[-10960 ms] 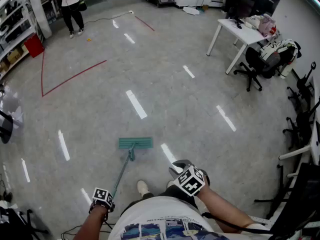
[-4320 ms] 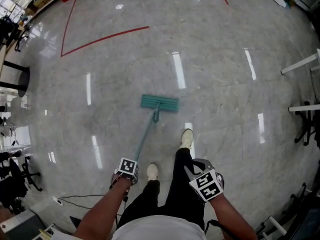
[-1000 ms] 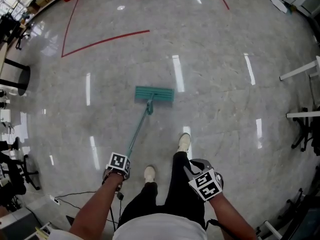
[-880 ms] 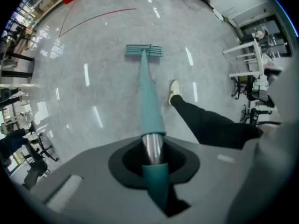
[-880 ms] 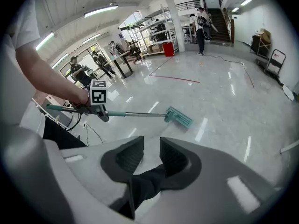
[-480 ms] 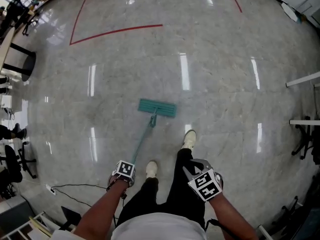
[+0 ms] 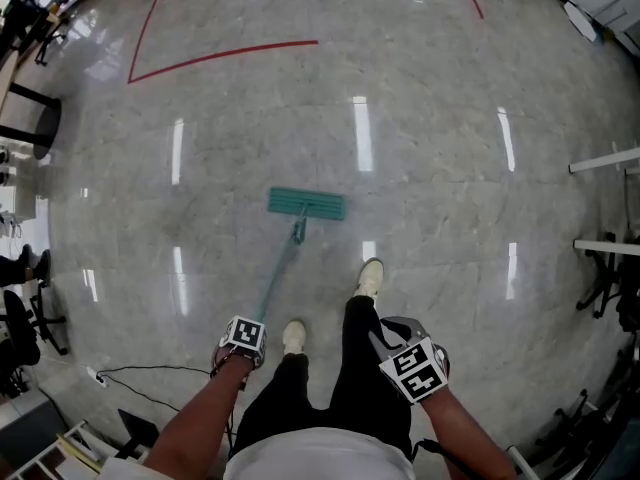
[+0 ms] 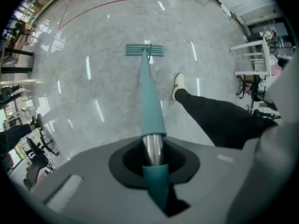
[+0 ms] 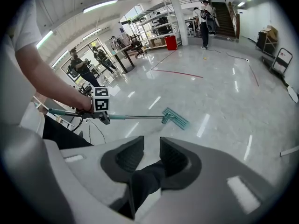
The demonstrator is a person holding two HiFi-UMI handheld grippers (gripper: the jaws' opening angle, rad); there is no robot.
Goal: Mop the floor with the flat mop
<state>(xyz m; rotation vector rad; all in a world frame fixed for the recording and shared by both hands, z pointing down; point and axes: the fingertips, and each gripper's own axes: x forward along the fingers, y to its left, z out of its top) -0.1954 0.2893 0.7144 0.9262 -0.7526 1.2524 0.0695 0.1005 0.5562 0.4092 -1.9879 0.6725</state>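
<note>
Left tool (image 8: pixel 153 164) clamped on flat mop (image 7: pixel 305 204), head seemingly pushed slightly farther, right tool (image 9: pixel 148 154) narrowly parted, empty

Left gripper (image 8: pixel 153 162): forearm reaching forward and down, jaws clamped on mop handle (image 8: pixel 150 101). Right gripper (image 9: pixel 148 154): held low beside right leg, jaws slightly apart, empty.

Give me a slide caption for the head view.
Left tongs grip the teal flat mop on the glossy grey floor; right tongs hang empty.
</note>
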